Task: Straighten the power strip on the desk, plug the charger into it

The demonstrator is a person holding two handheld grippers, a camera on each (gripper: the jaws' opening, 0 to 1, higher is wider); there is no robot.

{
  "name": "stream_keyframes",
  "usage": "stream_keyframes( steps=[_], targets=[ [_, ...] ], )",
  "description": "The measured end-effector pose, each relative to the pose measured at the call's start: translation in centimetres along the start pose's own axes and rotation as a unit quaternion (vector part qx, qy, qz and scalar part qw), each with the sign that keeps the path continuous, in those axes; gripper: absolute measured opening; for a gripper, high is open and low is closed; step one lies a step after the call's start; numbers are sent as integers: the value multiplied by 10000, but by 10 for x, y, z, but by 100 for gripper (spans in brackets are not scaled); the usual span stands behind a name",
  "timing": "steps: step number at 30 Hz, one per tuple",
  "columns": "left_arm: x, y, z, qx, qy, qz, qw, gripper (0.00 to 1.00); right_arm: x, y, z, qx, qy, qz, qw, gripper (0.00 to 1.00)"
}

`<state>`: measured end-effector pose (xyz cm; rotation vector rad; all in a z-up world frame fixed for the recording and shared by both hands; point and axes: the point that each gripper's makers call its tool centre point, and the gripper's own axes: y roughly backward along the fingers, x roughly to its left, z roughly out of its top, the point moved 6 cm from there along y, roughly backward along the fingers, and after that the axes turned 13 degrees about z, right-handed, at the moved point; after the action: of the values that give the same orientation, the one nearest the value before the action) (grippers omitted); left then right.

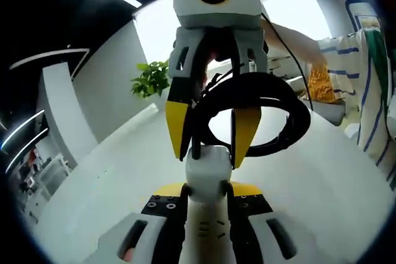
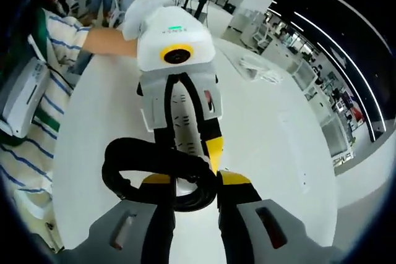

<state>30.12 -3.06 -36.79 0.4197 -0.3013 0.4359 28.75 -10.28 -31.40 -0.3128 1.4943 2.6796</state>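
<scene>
In the left gripper view, the left gripper (image 1: pixel 207 199) was clamped on the white power strip (image 1: pixel 207 168), holding it lifted off the desk (image 1: pixel 124 171), most likely so the strip could be turned and set down straight. The right gripper (image 1: pixel 213 131) faced it from above, its yellow-tipped jaws closed around the strip's far end, where the coiled black cable (image 1: pixel 272 106) hung in a loop; a two-ended hold would keep the body from swinging under the cable's pull. A potted plant (image 1: pixel 150 78) stood at the desk's far edge, beside a white wall. In the right gripper view, the same loop of cable draped across the right gripper's own jaws, with the left gripper opposite. The white desk carried a small bundle of white cord (image 2: pixel 260 69) further off, possibly the charger, well apart from the strip. Rows of workstations (image 2: pixel 322 78) ran beyond.
</scene>
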Motion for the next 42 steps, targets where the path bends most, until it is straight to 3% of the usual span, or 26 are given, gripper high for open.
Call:
stream_keyframes(
  steps=[5,12,22,29,31,37,42],
  targets=[
    [0,1,-1,31,129,34,9999,26,0,-2,1,116,6,41,9999,24],
    [3,18,-12,207,-49,237,9995,25,0,-1,0,56,16,65,10000,24],
    [15,73,-15,-224,567,618,9962,25,-4,0,-2,43,-211,249,9995,24],
    [20,106,-21,-405,657,1030,9917,25,-3,-8,4,572,-162,293,9978,24],
    [23,111,-20,-574,790,1189,9881,25,-4,-11,4,711,-167,307,9969,25],
    [26,122,-23,-710,1118,1421,9810,25,-6,-15,4,1045,-106,403,9937,25],
    [20,122,-20,-790,1338,1300,9793,25,-18,-12,-2,903,-704,887,9895,24]
  ],
)
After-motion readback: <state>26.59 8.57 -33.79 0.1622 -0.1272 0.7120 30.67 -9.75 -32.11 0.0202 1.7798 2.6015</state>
